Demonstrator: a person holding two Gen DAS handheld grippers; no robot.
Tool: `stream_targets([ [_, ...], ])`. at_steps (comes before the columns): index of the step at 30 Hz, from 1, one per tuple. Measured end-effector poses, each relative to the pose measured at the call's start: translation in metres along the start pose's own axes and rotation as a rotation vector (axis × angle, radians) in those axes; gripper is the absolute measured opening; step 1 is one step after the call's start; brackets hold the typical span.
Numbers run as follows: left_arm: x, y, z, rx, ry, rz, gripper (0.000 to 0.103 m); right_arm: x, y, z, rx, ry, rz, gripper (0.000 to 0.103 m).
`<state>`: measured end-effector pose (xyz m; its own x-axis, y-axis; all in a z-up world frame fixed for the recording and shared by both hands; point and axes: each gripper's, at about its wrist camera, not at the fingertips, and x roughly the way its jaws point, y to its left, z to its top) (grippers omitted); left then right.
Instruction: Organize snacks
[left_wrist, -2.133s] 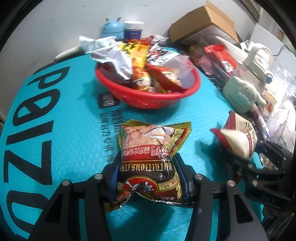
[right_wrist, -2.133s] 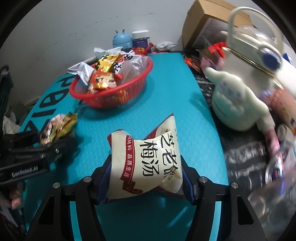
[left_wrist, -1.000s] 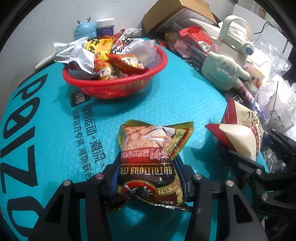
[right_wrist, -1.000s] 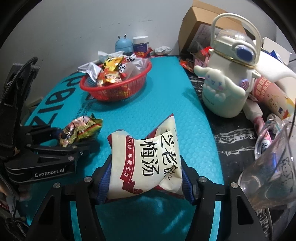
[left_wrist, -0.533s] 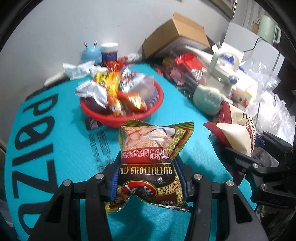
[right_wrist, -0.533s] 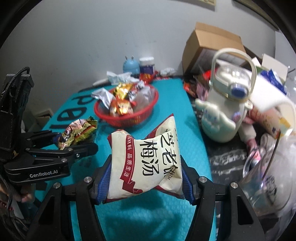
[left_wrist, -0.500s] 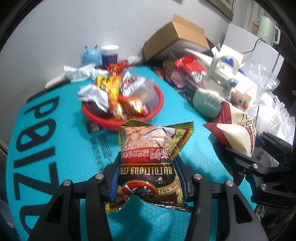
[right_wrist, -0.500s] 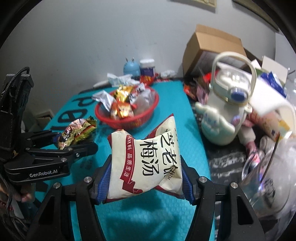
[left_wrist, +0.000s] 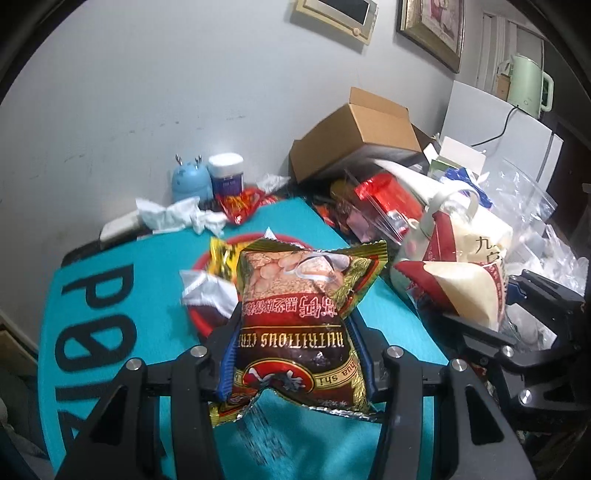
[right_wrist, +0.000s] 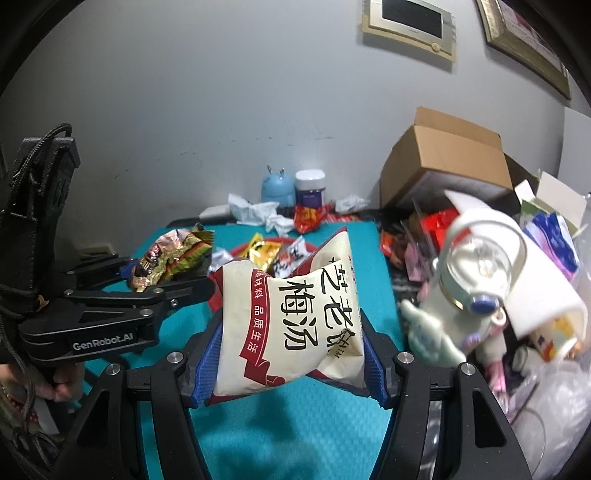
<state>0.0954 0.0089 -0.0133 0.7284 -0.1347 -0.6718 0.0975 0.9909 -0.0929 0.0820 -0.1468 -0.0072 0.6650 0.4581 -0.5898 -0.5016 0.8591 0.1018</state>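
My left gripper (left_wrist: 293, 328) is shut on a brown and gold snack packet (left_wrist: 299, 325), held in the air over the teal mat (left_wrist: 99, 332). My right gripper (right_wrist: 290, 332) is shut on a cream and red snack bag (right_wrist: 291, 321), also lifted. The red basket (left_wrist: 201, 321) full of snack packets sits on the mat behind and below both, mostly hidden by the packets I hold. The right gripper and its bag (left_wrist: 465, 291) show at the right of the left wrist view. The left gripper and its packet (right_wrist: 170, 254) show at the left of the right wrist view.
A white cartoon kettle (right_wrist: 461, 306) stands at the mat's right edge among plastic bags and packets. A cardboard box (left_wrist: 362, 136) lies at the back right. A blue figurine (left_wrist: 190, 181), a jar (left_wrist: 226, 173) and crumpled tissue (left_wrist: 177, 216) stand by the back wall.
Both grippers have risen with their packets and tilted up. The basket has dropped lower in both views and the wall with its frames has come into view.
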Motion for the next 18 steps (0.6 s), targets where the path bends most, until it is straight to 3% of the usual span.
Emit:
stream_targets([
  [11, 0.068, 0.020, 0.028, -0.017, 0.061, 0.036, 0.050, 0.047, -0.017, 0.027, -0.011, 0.016, -0.033, 0.064],
  [18, 0.096, 0.035, 0.027, -0.040, 0.105, 0.051, 0.050, 0.085, -0.023, 0.031, -0.028, 0.043, 0.015, 0.064],
])
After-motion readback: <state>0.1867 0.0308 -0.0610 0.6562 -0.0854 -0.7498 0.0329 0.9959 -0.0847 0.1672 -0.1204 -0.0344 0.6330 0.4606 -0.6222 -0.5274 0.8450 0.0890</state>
